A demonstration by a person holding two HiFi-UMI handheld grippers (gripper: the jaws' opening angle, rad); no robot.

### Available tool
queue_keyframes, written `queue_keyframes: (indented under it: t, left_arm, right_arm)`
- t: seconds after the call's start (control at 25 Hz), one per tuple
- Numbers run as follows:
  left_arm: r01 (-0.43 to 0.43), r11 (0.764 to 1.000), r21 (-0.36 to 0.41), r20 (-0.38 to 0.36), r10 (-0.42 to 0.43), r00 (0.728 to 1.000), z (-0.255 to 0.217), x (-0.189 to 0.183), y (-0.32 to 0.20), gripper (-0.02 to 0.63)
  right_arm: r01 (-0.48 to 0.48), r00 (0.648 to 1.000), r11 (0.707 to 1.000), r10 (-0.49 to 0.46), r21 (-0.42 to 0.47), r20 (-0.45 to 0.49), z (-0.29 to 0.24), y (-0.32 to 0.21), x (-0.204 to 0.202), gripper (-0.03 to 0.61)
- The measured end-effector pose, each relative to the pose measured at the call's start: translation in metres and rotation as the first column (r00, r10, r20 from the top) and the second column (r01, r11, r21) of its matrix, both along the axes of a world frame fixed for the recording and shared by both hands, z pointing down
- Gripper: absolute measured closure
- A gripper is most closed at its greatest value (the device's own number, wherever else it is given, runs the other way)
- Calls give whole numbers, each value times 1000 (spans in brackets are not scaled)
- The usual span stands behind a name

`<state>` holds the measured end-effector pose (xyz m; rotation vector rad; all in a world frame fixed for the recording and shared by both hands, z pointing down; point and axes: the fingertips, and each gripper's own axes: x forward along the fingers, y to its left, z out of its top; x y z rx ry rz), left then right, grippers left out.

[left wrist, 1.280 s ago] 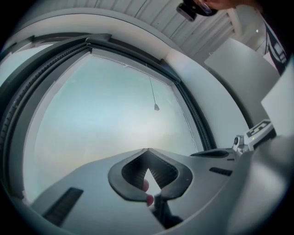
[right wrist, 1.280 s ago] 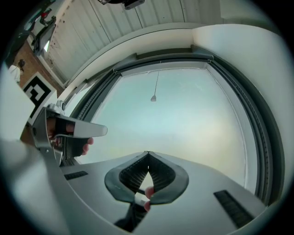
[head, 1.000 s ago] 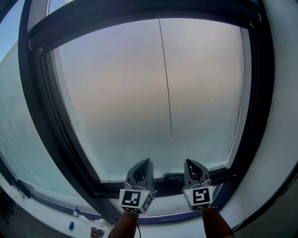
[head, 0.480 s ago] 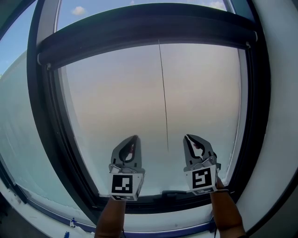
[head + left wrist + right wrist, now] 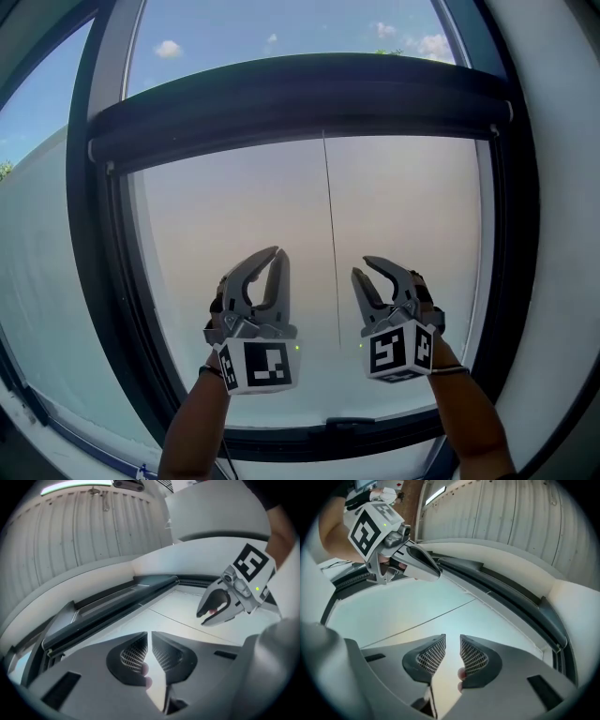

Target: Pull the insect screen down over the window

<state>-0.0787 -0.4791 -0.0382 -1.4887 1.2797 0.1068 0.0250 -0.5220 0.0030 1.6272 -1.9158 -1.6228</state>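
- Dark insect screen bar (image 5: 300,98) runs across the upper part of the window frame (image 5: 94,244), from side to side; blue sky (image 5: 281,37) with small clouds shows above it; a pale, hazy sheet fills the opening below it, down to the bottom rail (image 5: 281,436); whether that sheet is drawn mesh or glass cannot be told.
- Thin cord (image 5: 331,234) hangs from the middle of the bar down over the pale sheet; in the head view its lower end lies between the two claws, nearer the right one; it touches neither.
- Left claw (image 5: 277,255): held up in front of the pale sheet, well below the bar, tips pointing upward; jaws together, nothing between them; the left gripper view confirms this.
- Right claw (image 5: 362,266): about level with the left, just right of the cord, also well below the bar; jaws have just been opening and stand a little apart; the gap is empty in the right gripper view.
- Marker cubes sit at the base of each claw; left cube (image 5: 255,366), right cube (image 5: 398,352); a forearm shows below each.
- Small dark handle (image 5: 342,424) sits mid-way along the bottom rail, below the claws and apart from both.
- Left gripper view: the bar lies ahead of the closed jaws; the right claw shows to the right, over the pale sheet.
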Motion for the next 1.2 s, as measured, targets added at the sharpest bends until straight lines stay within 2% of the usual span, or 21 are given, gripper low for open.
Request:
queue_keyframes:
  t: [0.12, 0.24, 0.32, 0.4, 0.64, 0.8, 1.0, 1.2]
  left_arm:
    - [107, 994, -19, 75, -105, 992, -22, 0, -13, 525]
    - [217, 976, -8, 128, -215, 968, -42, -7, -20, 491]
    - [261, 965, 1, 151, -258, 954, -54, -11, -24, 468]
    - [307, 951, 14, 170, -305, 937, -71, -15, -27, 459]
    - [452, 887, 90, 212, -461, 862, -125, -16, -30, 457]
    - [492, 865, 97, 241, -500, 832, -145, -13, -32, 445]
    - [524, 845, 106, 277, -532, 800, -156, -5, -33, 445]
    - [560, 825, 75, 296, -555, 778, -166, -3, -40, 445]
  right_arm:
    - [-42, 998, 997, 45, 58, -47, -29, 3, 3, 486]
    - [-79, 990, 991, 91, 106, -106, -50, 9, 2, 479]
    - [-108, 981, 984, 128, 139, -147, -64, 12, 1, 472]
    - [-140, 968, 975, 171, 171, -184, -83, 13, 0, 462]
    - [-223, 925, 949, 278, 221, -260, -133, 14, -5, 419]
    - [-286, 885, 922, 358, 261, -296, -162, 12, -9, 407]
    - [-323, 851, 898, 413, 298, -324, -184, 8, -15, 391]
    - [-367, 820, 878, 461, 306, -339, -196, -1, -16, 389]
